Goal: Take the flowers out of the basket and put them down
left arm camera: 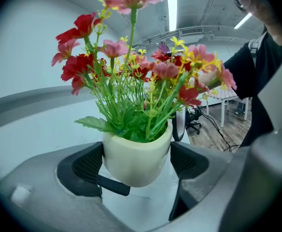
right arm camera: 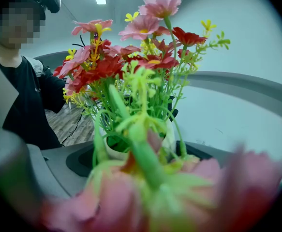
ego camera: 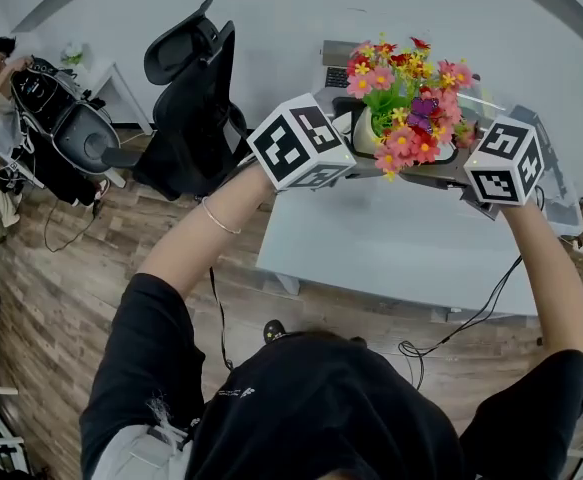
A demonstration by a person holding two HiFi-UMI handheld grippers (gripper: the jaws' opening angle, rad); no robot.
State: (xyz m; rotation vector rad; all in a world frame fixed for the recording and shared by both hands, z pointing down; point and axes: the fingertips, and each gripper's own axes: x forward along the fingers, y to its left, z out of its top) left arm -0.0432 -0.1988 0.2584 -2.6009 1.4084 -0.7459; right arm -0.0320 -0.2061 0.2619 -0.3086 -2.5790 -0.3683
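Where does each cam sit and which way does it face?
Head view: on the person's head, facing steeply down at the white table; both forearms, left gripper and right gripper show.
Left gripper view: on the left gripper, looking along its jaws, shut on the cream pot, toward the person's black-clad torso.
Right gripper view: on the right gripper, facing the opposite way; jaws flank the pot, blurred flowers mask contact; torso shows.
Shared: both gripper views hold pot, flowers, torso.

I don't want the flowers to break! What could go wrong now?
The pot is up in the air over the table, pinched on its smooth round sides by the left gripper; it might slip and fall. Flowers crowd close to the right gripper, so petals could get crushed.
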